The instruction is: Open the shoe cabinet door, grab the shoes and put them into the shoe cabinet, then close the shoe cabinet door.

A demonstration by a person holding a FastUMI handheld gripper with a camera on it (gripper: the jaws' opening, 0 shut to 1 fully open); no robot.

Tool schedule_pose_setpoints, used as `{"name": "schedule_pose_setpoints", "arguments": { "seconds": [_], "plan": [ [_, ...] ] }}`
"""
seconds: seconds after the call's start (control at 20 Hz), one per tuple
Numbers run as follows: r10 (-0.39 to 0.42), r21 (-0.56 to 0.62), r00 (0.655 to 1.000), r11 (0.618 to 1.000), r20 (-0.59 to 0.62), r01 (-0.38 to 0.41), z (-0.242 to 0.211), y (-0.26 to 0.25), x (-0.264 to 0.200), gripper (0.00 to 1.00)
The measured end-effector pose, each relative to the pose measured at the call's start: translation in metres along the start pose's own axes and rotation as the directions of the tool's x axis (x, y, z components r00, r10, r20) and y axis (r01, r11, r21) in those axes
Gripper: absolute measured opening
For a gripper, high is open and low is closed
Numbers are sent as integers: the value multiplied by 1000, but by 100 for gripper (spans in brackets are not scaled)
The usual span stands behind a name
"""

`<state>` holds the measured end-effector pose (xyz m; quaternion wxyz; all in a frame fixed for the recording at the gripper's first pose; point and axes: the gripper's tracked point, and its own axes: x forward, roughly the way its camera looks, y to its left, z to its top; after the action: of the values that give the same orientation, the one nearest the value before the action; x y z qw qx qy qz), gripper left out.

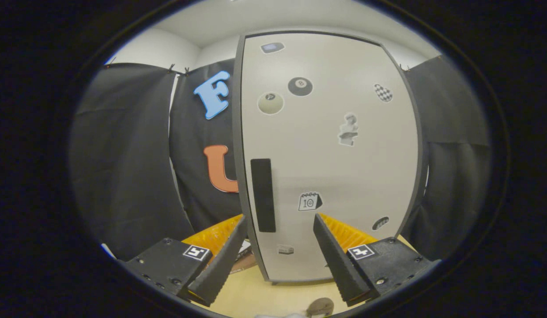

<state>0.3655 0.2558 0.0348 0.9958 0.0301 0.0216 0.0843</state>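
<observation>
The shoe cabinet [326, 145] stands just ahead of me on a pale wooden floor, its light grey door shut and dotted with small stickers. A long black handle [262, 194] runs upright near the door's left edge. My gripper [280, 225] is open, its two fingers spread wide with nothing between them; the handle shows just beyond them, closer to the left finger [220, 265]. At the very bottom, below the fingers, a bit of a shoe [319, 307] with a grey rounded part and some white peeks in.
Black cloth walls [127, 154] hang on both sides of and behind the cabinet. A small brown thing [244, 263] lies on the floor at the cabinet's left foot, partly hidden by the left finger. Bare floor [277, 296] lies between me and the cabinet.
</observation>
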Motion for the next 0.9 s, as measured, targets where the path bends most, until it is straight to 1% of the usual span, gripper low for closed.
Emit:
{"name": "schedule_pose_setpoints", "arguments": {
  "seconds": [0.2,0.3,0.35,0.5,0.6,0.65,0.7,0.75,0.9],
  "plan": [
    [7,-4,1000,1000,-23,-7,-5,12,37,97],
    [-5,-11,1000,1000,-29,5,-6,15,51,97],
    [-9,-11,999,1000,-36,8,-6,16,57,93],
    [-6,6,999,1000,-35,6,-4,20,65,88],
    [-26,-15,999,1000,-36,25,-5,16,68,84],
    [-27,-17,999,999,-37,27,-5,17,71,79],
    [-26,-17,999,1000,-44,26,-7,17,73,77],
    [-27,-18,998,999,-56,26,-10,17,75,70],
    [-60,-11,997,998,-39,59,-8,13,76,61]
  ]
}}
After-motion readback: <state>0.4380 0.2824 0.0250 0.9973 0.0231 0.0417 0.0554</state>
